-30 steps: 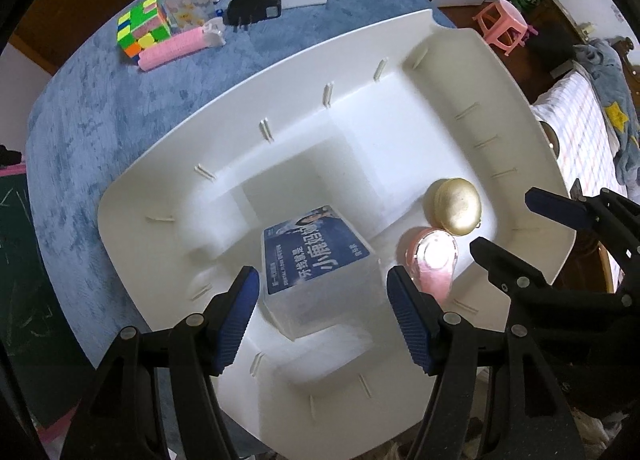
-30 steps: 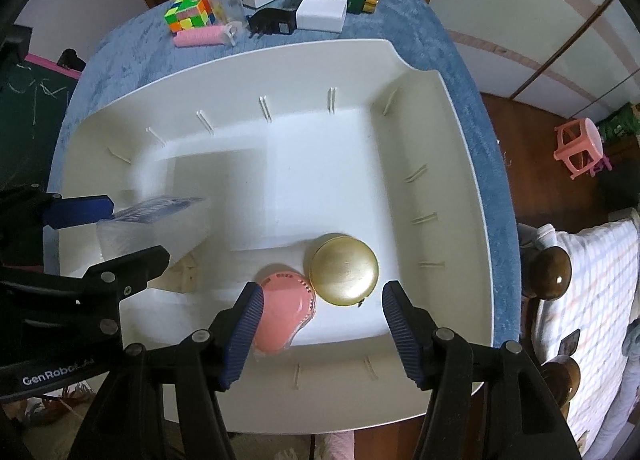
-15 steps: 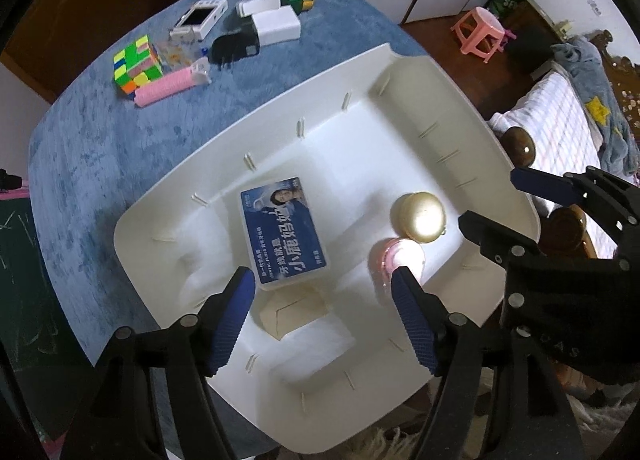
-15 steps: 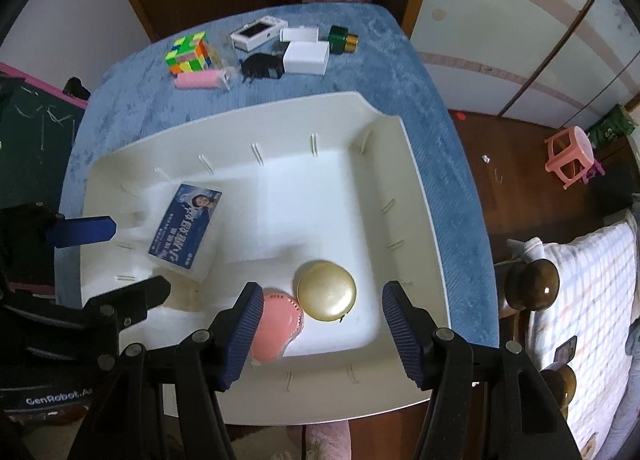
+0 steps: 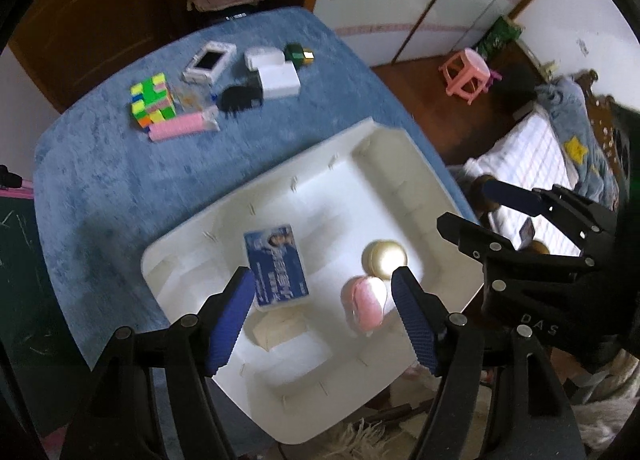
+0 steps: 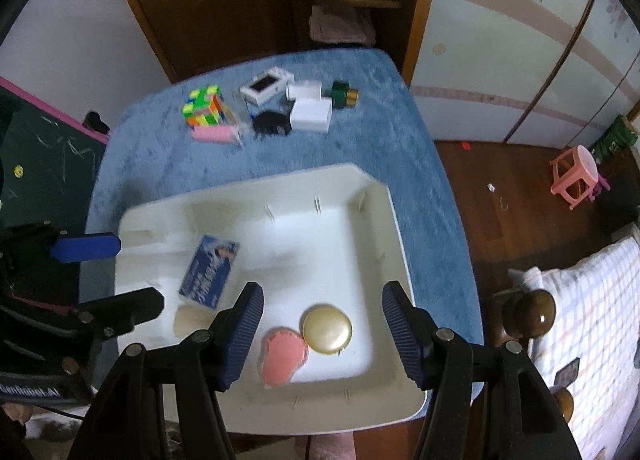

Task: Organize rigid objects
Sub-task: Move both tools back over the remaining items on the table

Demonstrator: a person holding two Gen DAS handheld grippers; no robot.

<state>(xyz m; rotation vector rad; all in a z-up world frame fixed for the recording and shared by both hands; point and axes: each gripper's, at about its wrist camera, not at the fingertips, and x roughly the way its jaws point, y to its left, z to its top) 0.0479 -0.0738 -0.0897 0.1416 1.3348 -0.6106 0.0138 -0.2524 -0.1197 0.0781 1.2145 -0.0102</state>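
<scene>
Looking down on a white moulded plastic tray (image 6: 396, 244) set on a blue cloth-covered table (image 6: 384, 140). Inside, toward its left, a flat blue-labelled box (image 6: 210, 272) with white characters, too blurred to read. Beside it toward the near right, a pink oval brush-like piece (image 6: 282, 356) touching a round gold compact (image 6: 327, 329). Left gripper (image 5: 324, 318) hanging above the tray, jaws apart and holding nothing, having just been opening. Right gripper (image 6: 322, 336) likewise spread and empty; "DAS" legible on its body from the left wrist view, the rest cut off. At the far table edge, a multicoloured puzzle cube (image 6: 203, 106), pink cylinder (image 6: 212, 135), black adapter (image 6: 273, 123), white boxes (image 6: 311, 115), all soft with blur.
</scene>
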